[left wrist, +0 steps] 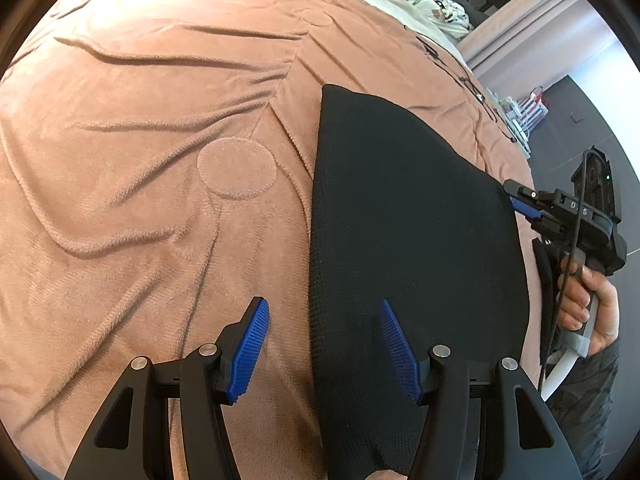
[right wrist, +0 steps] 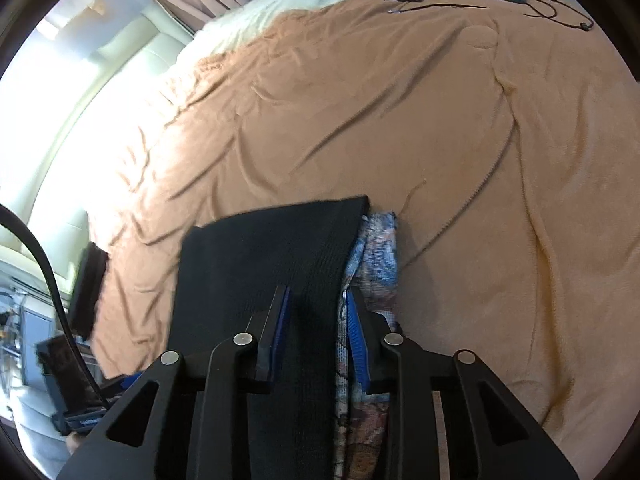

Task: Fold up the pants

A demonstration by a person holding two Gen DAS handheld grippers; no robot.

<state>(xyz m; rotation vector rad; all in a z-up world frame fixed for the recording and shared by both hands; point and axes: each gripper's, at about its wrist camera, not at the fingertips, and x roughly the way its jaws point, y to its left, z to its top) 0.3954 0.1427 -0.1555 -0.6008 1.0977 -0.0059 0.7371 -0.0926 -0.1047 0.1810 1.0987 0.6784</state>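
Black pants (left wrist: 404,216) lie flat on the tan blanket (left wrist: 140,128). Left gripper (left wrist: 324,340) gapes empty, straddling their near edge. Right gripper (right wrist: 316,320) looks clamped on the black edge plus a patterned layer, though pad contact is unclear. Fabric: soft, light, limp; best pinched at corners.
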